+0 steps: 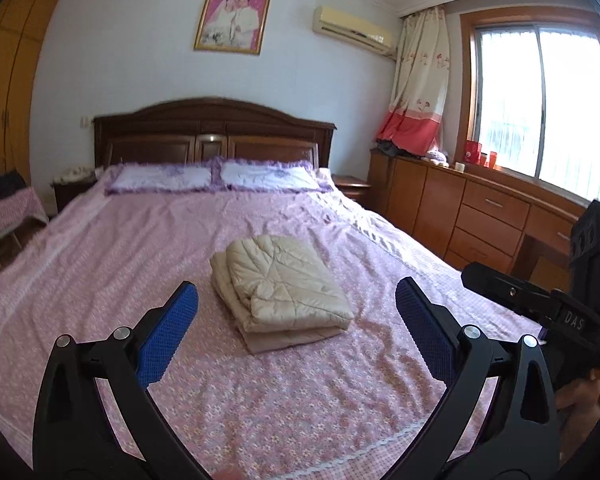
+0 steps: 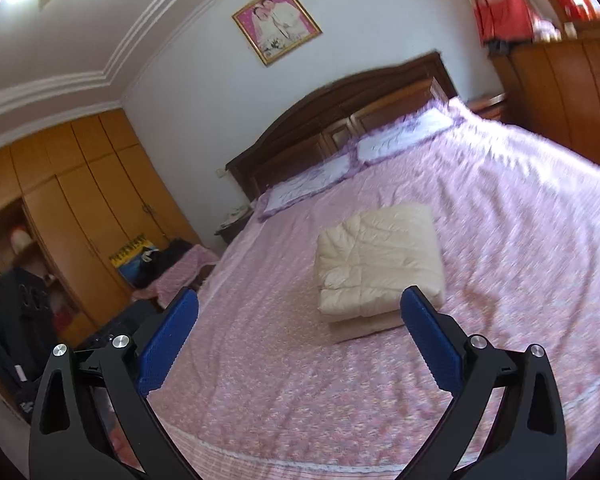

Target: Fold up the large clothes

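Observation:
A cream quilted jacket lies folded into a compact stack in the middle of the pink bed. It also shows in the right wrist view. My left gripper is open and empty, held above the bed's foot, short of the jacket. My right gripper is open and empty, also above the bed's foot, with the jacket just beyond its right finger. The right gripper's body shows at the right edge of the left wrist view.
Two purple-trimmed pillows lie against the dark wooden headboard. A wooden cabinet runs under the window on the right. A wardrobe and a covered stool with dark items stand left of the bed.

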The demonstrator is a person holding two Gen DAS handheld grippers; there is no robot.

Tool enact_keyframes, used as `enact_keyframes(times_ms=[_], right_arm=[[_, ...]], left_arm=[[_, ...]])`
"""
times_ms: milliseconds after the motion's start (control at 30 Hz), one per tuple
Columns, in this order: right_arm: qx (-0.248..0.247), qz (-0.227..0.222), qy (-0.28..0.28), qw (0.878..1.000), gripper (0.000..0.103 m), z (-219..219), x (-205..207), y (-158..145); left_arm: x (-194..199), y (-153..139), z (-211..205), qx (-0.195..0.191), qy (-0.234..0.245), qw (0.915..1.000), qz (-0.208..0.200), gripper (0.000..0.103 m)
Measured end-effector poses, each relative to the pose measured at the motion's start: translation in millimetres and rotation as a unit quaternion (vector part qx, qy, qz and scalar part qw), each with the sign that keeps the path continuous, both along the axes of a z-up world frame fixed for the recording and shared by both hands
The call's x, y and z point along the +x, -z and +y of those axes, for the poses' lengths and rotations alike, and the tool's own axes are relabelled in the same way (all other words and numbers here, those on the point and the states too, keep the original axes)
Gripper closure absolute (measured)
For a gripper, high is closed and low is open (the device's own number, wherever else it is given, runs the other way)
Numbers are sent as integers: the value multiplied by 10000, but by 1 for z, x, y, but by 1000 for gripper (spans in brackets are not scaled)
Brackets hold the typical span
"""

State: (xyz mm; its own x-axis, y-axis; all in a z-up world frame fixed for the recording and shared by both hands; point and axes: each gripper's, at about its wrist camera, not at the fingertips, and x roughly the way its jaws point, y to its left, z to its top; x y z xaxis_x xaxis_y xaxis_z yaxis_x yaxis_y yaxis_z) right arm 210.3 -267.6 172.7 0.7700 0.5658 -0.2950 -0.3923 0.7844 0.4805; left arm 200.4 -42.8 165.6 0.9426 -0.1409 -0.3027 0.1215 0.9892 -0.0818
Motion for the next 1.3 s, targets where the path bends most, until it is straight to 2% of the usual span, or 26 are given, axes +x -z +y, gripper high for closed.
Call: enact_keyframes(times_ms=[133, 200, 267, 367, 433, 533, 633, 733, 800, 900, 967, 1100, 1300], right_arm=[[-450, -312, 355, 9979, 6, 1, -3, -1], [-580, -323, 461, 9967, 6, 5, 1, 8], [-656, -414, 531, 9956, 6, 10, 3, 20], [-722, -649, 651, 9931, 6, 12, 1, 41], [-803, -670, 708, 9920, 6, 14, 4, 59], [-871, -630, 722, 9916, 6, 13, 10, 87], [-1119, -750, 980, 9860, 6, 12, 12, 110], [-1326, -946, 1199, 9793, 6, 7, 15, 130], [-1370, -1022, 1253, 9773, 6, 5, 16, 146], [-1409, -984, 1128, 9786, 6, 7, 13, 178], [-1674, -820, 936, 9780, 6, 19, 19, 190], [-1750, -1008, 666, 9771, 6, 26, 13, 192], [-1369, -713, 777, 9850, 5, 7, 23, 195]], left_arm=[[-9, 13, -14, 583, -529, 9955, -524, 5], [-12, 21, -16, 665, -590, 9937, -677, 5], [-9, 32, -17, 702, -559, 9943, -579, 5], [-4, 51, -22, 943, -827, 9912, -419, 5], [0, 60, -25, 1056, -771, 9907, -376, 5], [10, 82, -16, 693, -336, 9967, -237, 5], [18, 106, -8, 315, -261, 9986, -328, 5], [34, 129, -8, 249, -195, 9994, -103, 5], [39, 146, -10, 366, -106, 9993, -65, 5], [43, 172, -24, 813, -148, 9966, -62, 5], [45, 187, -29, 884, -99, 9960, 26, 5], [42, 190, -39, 1072, 39, 9942, -37, 5], [37, 188, -38, 996, -15, 9950, -120, 5]])
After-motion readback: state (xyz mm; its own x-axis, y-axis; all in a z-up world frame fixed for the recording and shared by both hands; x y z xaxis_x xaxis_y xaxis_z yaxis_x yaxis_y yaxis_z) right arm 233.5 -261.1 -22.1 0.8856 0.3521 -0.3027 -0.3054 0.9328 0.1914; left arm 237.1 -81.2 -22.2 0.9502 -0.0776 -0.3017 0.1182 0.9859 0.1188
